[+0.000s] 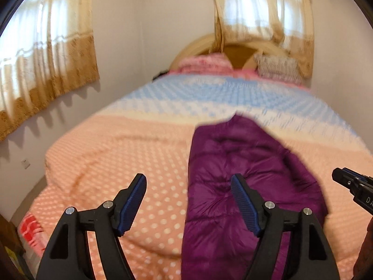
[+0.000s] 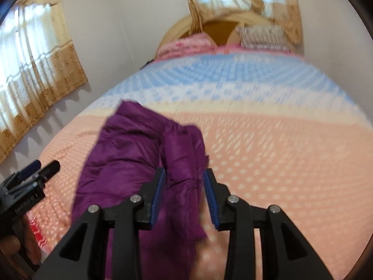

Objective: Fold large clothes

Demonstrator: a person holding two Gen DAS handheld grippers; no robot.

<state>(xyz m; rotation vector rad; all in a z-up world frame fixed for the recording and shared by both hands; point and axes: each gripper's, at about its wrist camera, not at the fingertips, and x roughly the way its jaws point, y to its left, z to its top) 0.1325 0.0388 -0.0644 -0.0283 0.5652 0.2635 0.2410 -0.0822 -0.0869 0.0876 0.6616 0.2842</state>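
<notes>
We see the purple puffy jacket (image 1: 235, 175) bunched lengthwise on the bed (image 1: 116, 163), its near end cut off. Our left tongs (image 1: 188, 186) and right tongs (image 2: 184, 179) gape apart, empty; both views are blurred.

The purple jacket (image 1: 235, 175) is a quilted, puffy cloth with a light satin shine. The bedspread (image 1: 121, 154) under it is a soft matt cloth with a raised dotted texture. The left gripper (image 1: 188, 200) and the right gripper (image 2: 184, 193) are matt black plastic with shiny metal pins; their fingers (image 2: 211, 198) carry blue ribbed pads. The curtains (image 1: 46, 53) are thin, half-transparent cloth with a thicker golden border. The headboard (image 1: 198, 44) looks like smooth pale wood.
</notes>
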